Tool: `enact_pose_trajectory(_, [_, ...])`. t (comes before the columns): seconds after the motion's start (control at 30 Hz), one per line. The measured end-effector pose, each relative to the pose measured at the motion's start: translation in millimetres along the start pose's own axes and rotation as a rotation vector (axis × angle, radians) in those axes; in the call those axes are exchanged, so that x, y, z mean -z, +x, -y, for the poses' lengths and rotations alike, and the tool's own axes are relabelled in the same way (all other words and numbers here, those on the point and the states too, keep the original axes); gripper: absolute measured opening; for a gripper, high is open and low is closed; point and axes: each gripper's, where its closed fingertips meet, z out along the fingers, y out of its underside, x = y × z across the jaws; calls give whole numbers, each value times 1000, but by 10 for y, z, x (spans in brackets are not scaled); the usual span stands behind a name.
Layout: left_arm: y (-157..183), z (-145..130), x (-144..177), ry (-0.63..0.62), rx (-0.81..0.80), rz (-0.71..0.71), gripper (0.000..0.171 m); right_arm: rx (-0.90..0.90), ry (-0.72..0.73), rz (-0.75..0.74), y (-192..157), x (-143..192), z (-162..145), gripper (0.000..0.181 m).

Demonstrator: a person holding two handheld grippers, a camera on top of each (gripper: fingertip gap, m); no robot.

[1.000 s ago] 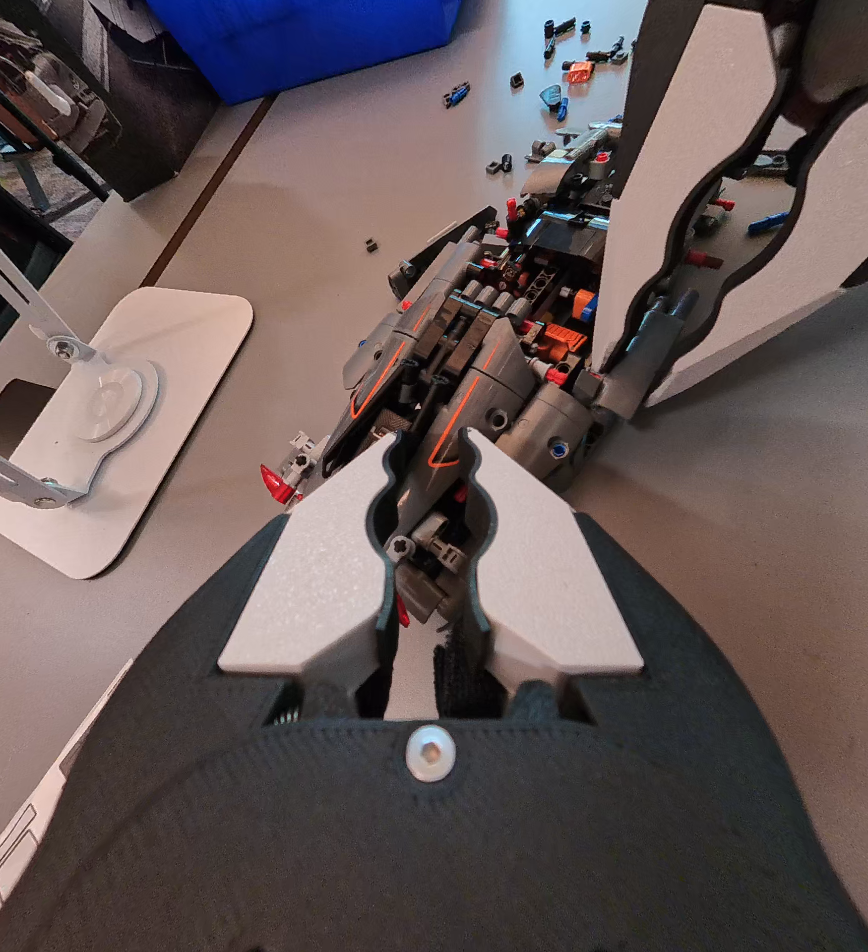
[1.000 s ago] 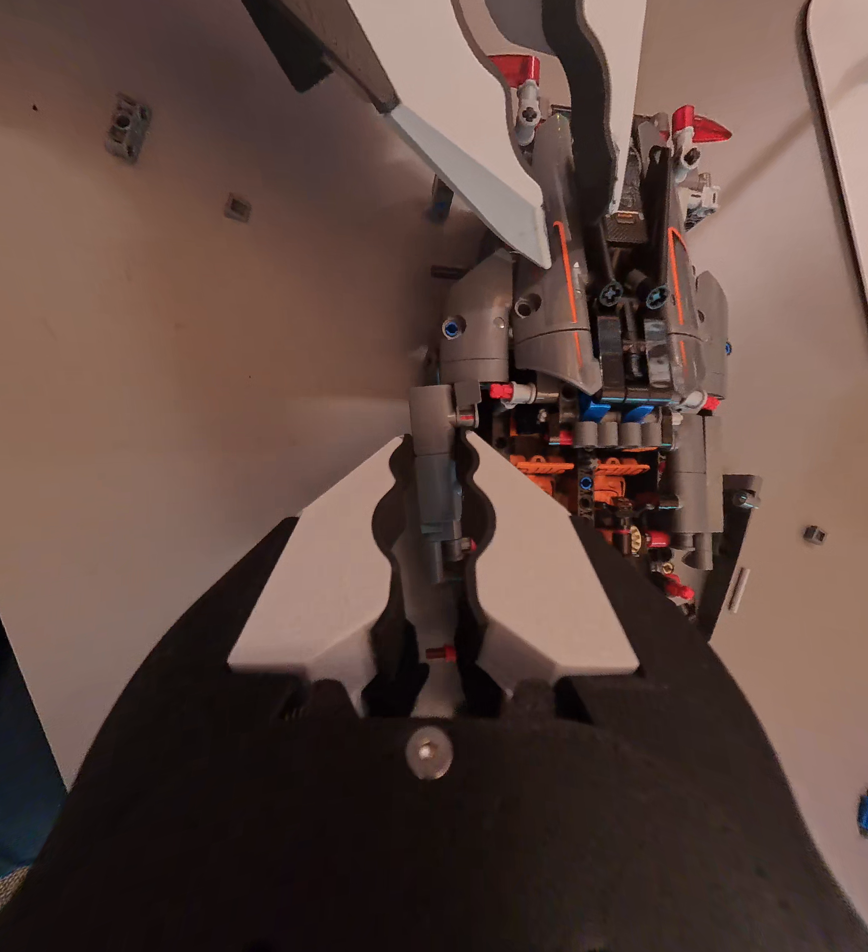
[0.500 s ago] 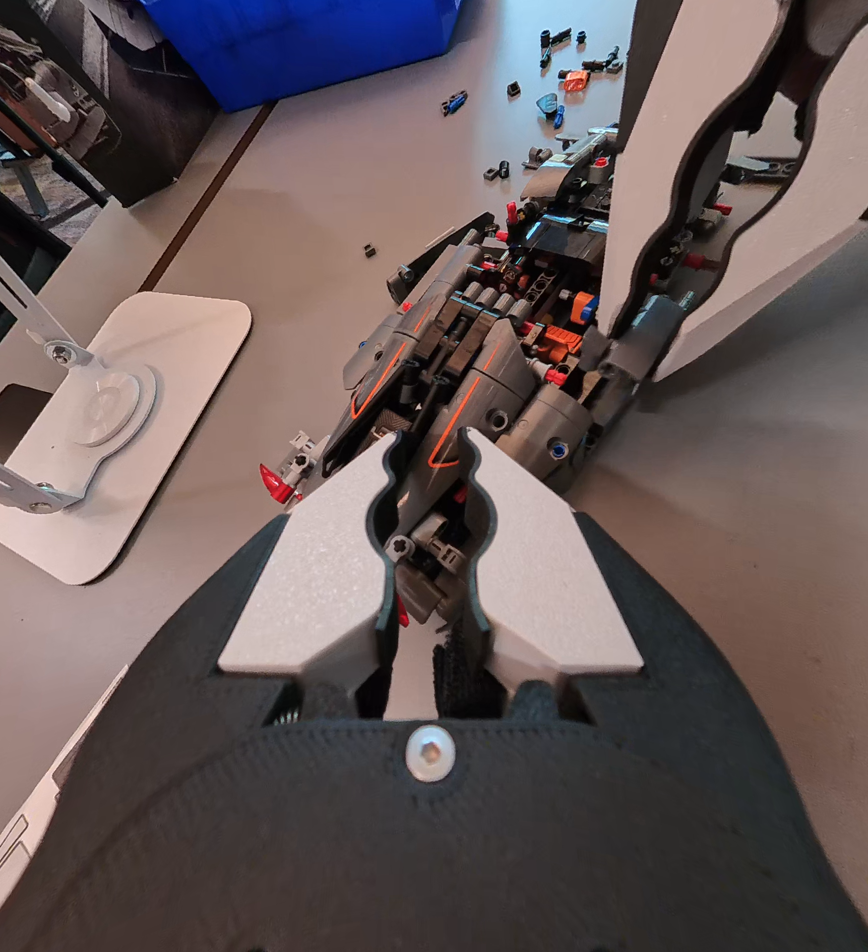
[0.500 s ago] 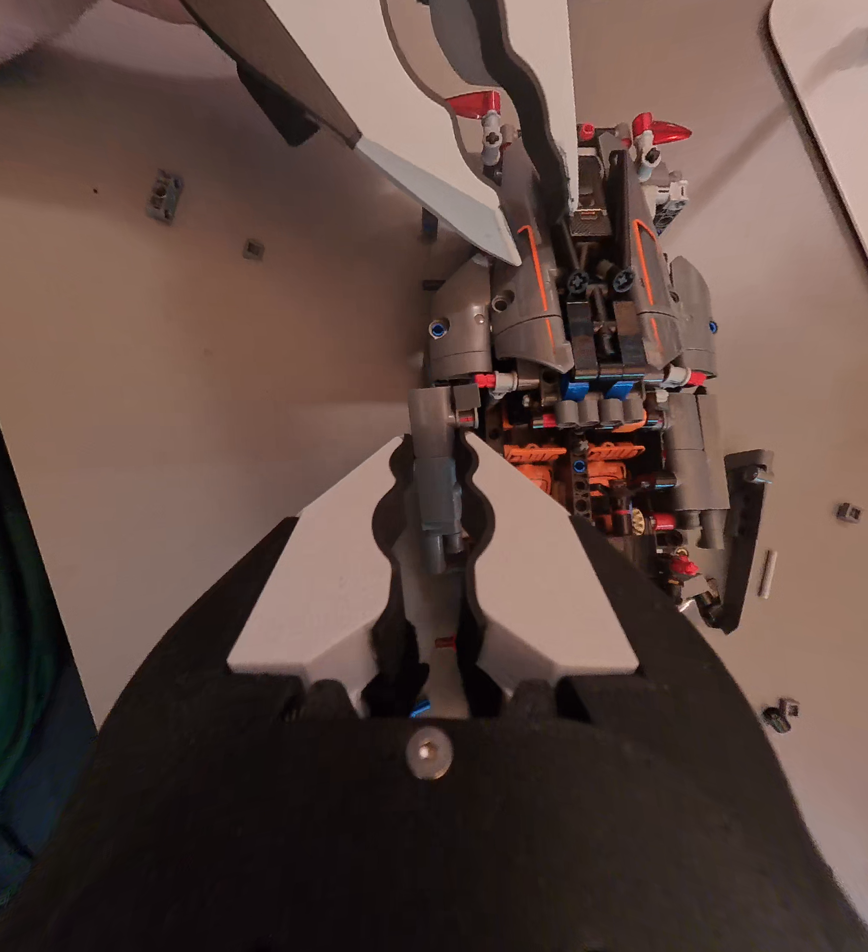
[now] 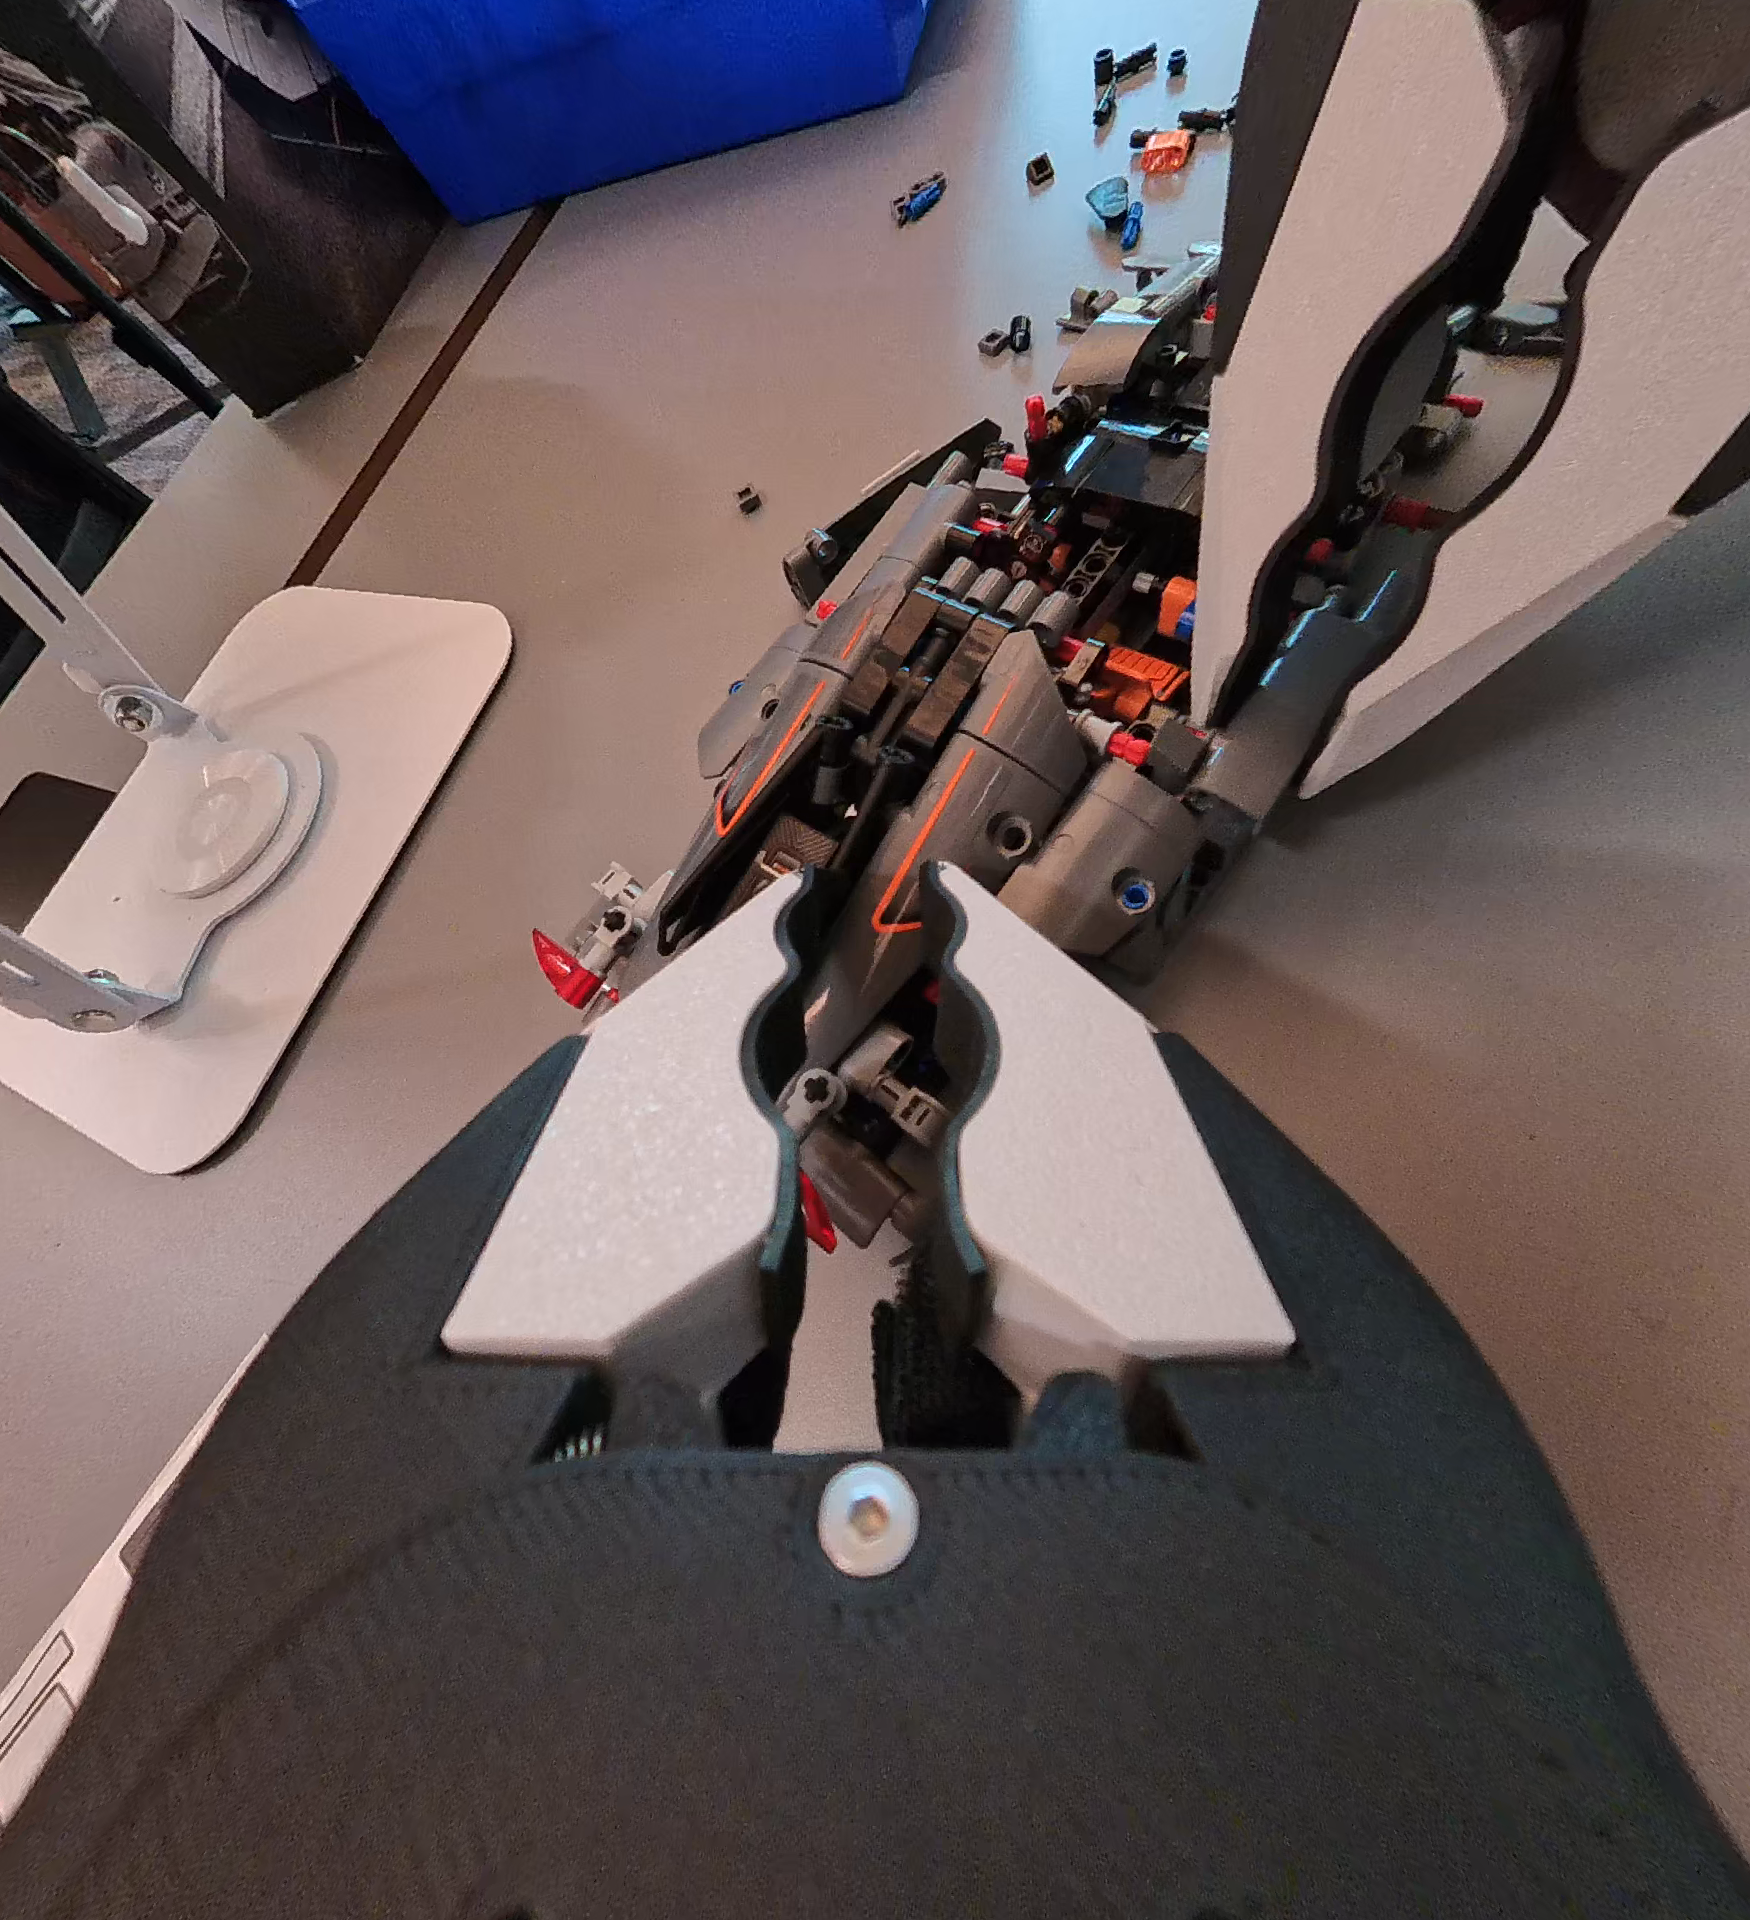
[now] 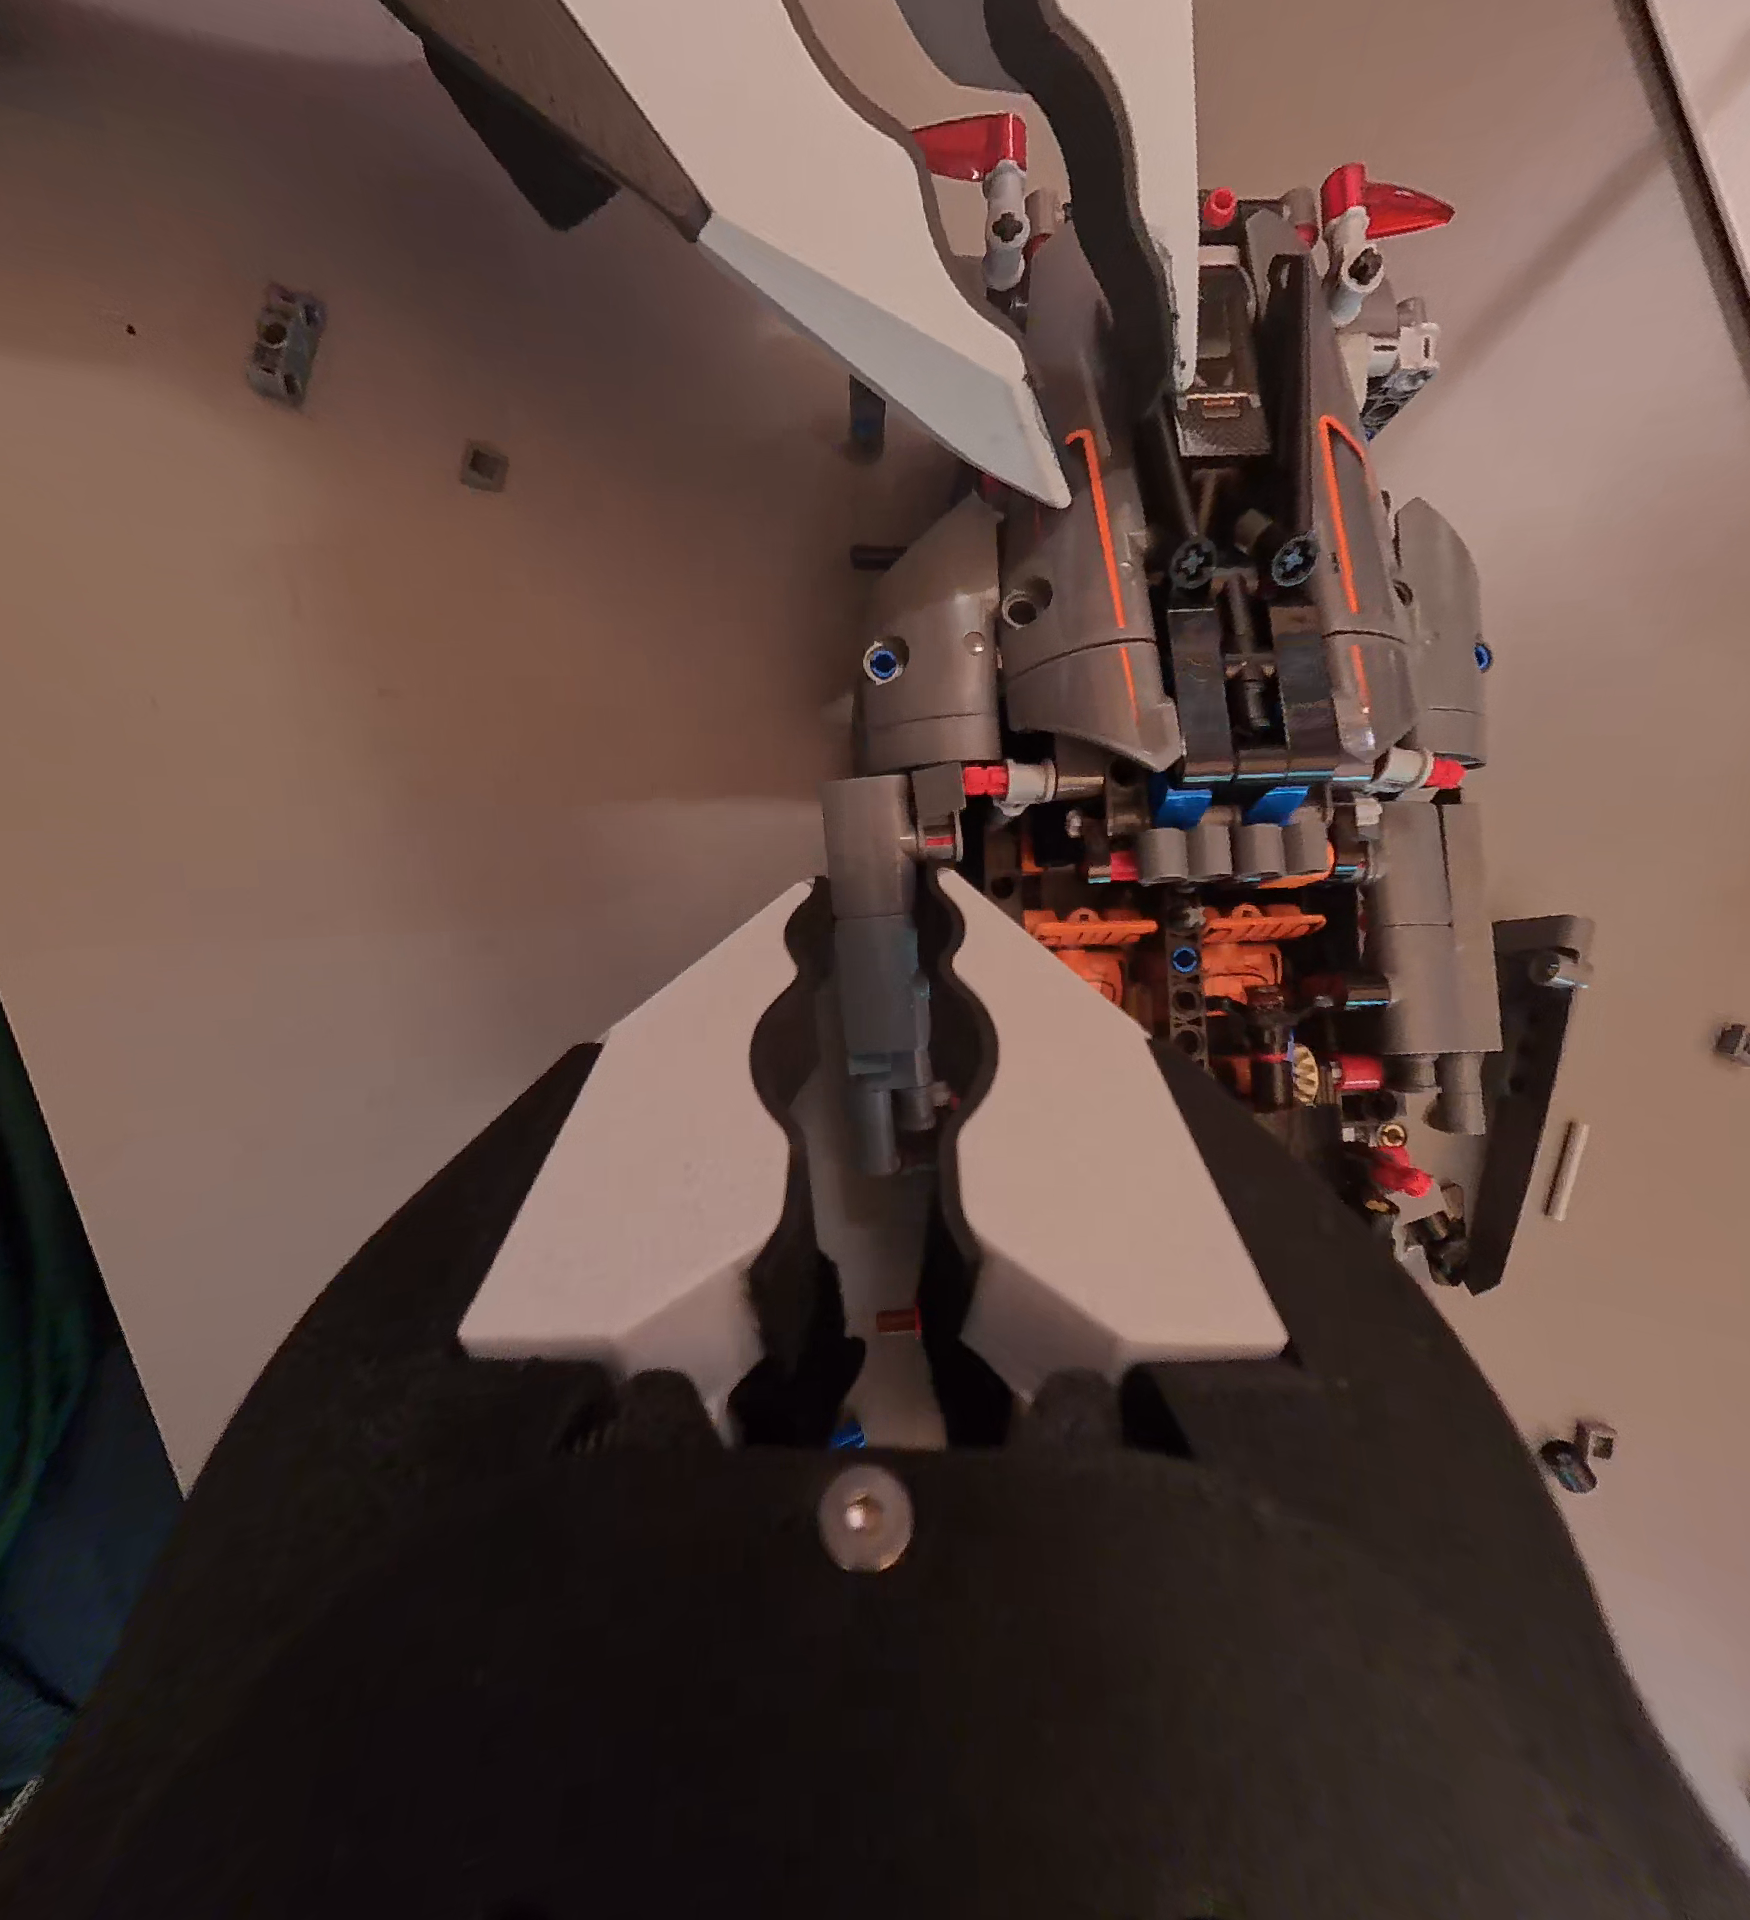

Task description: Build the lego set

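A grey lego car model (image 5: 964,727) with orange stripes and red tail tips lies on the grey table. My left gripper (image 5: 871,875) is shut on the model's tail end; it also shows at the top of the right wrist view (image 6: 1120,442). My right gripper (image 6: 876,881) is shut on a grey lego sub-assembly (image 6: 876,997). It holds that piece against the side of the model (image 6: 1089,644), next to a red and grey pin. The right gripper (image 5: 1255,758) stands at the upper right of the left wrist view, with the grey piece (image 5: 1250,753) at its tips.
A white stand base (image 5: 227,831) lies left of the model. A blue bin (image 5: 622,94) stands at the back. Several loose small pieces (image 5: 1120,156) lie beyond the model. More bits (image 6: 284,343) and a white rod (image 6: 1567,1169) lie around it. The table edge (image 6: 40,1039) is to my right gripper's left. My hands' fingertips stand some 8 centimeters from each other.
The right gripper has tilted and drawn back a little while keeping the grey piece at the model's side. The left gripper keeps its hold on the tail.
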Motion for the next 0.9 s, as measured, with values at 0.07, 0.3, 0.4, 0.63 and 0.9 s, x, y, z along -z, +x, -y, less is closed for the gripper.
enact_pose_trajectory(0.07, [-1, -2, 3, -1, -4, 3, 17, -2, 1, 0, 7, -4, 1, 14])
enact_pose_trajectory(0.3, [232, 82, 86, 49, -180, -18, 41, -19, 64, 23, -7, 56, -2, 14])
enact_pose_trajectory(0.4, [381, 172, 92, 78, -280, -17, 40, -27, 92, 37, -8, 71, -9, 14])
enact_pose_trajectory(0.63, [619, 77, -99, 19, -371, -44, 35, -25, 113, 50, -6, 89, -16, 14])
enact_pose_trajectory(0.9, [566, 75, -117, 32, -362, -3, 23, -28, 159, 78, 0, 132, -14, 14])
